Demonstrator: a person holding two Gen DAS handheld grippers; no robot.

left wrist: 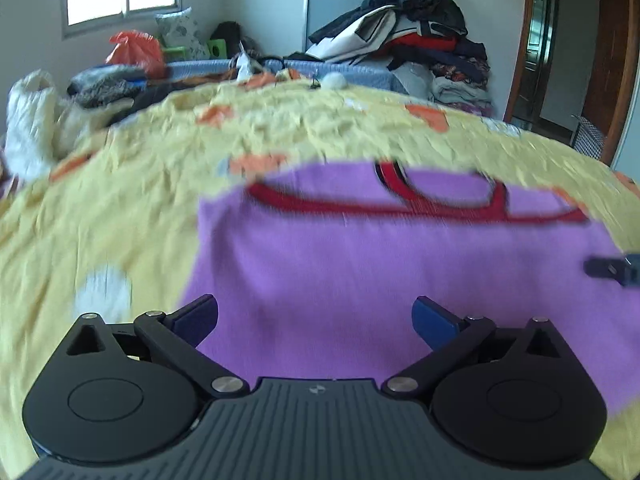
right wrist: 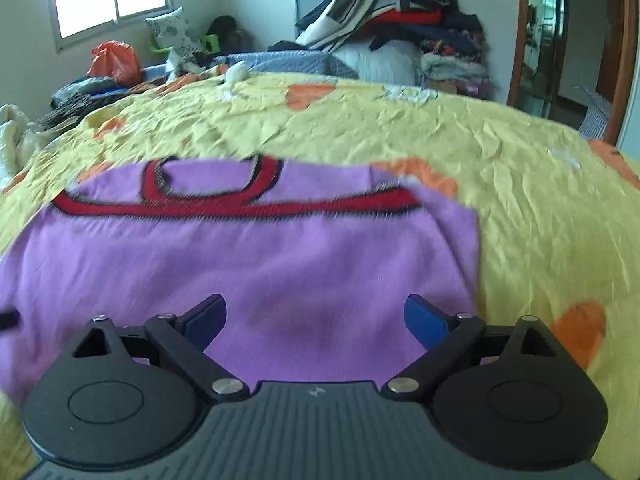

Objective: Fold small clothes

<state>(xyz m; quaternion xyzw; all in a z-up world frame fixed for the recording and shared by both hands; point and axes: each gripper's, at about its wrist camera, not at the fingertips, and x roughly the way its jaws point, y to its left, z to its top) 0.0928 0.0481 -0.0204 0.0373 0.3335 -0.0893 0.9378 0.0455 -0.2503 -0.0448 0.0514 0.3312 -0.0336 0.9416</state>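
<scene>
A small purple garment (left wrist: 360, 264) with red, dark-edged trim lies flat on the yellow bedspread (left wrist: 100, 208). It fills the middle of the right wrist view as the purple garment (right wrist: 240, 264). My left gripper (left wrist: 316, 320) hovers over its left part, open, with nothing between the pads. My right gripper (right wrist: 316, 320) stands open over its right part, also with nothing between the pads. A fingertip of the right gripper (left wrist: 612, 268) shows at the right edge of the left wrist view. A dark tip of the left gripper (right wrist: 8, 320) shows at the left edge of the right wrist view.
The yellow bedspread (right wrist: 520, 184) has orange and white patches. A tall heap of clothes (left wrist: 420, 40) stands at the far side. An orange bag (left wrist: 136, 52), a pillow (left wrist: 180, 32) and dark fabrics lie at the back left. A wooden doorway (left wrist: 560, 60) is at the right.
</scene>
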